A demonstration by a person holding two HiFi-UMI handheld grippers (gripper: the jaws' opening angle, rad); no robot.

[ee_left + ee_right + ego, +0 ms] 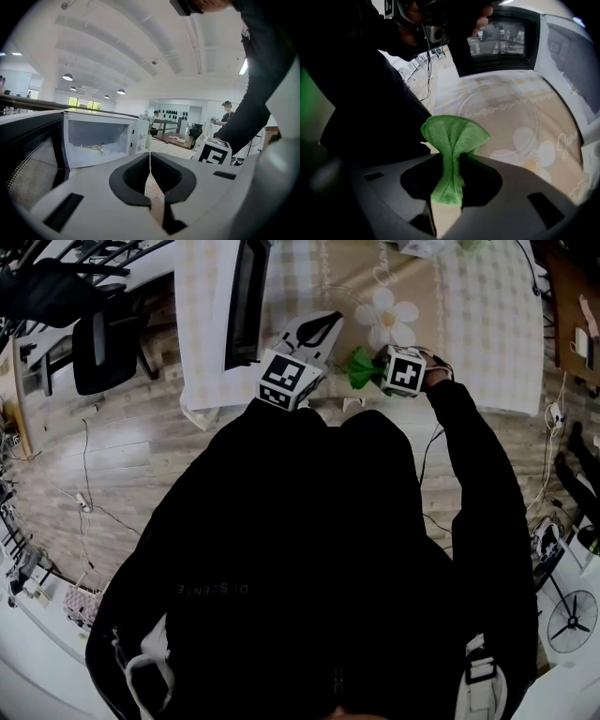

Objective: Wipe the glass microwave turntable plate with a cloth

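The glass turntable plate [511, 117] lies flat on the flowered tablecloth, clear and round, just beyond my right gripper [451, 161]. That gripper is shut on a bunched green cloth [453, 138], which fans out above the jaws over the plate's near rim. In the head view the green cloth [360, 367] sticks out to the left of the right gripper [373, 367]. My left gripper [328, 322] hovers over the table's front edge, to the left of the cloth. In its own view the left gripper [150, 157] is shut with nothing between its jaws.
A white microwave [101, 138] stands open on the table, its dark door [246, 298] swung out at the left. The table's front edge [281, 409] runs just ahead of the person's body. On the floor are an office chair [103, 343], cables and a fan [570, 620].
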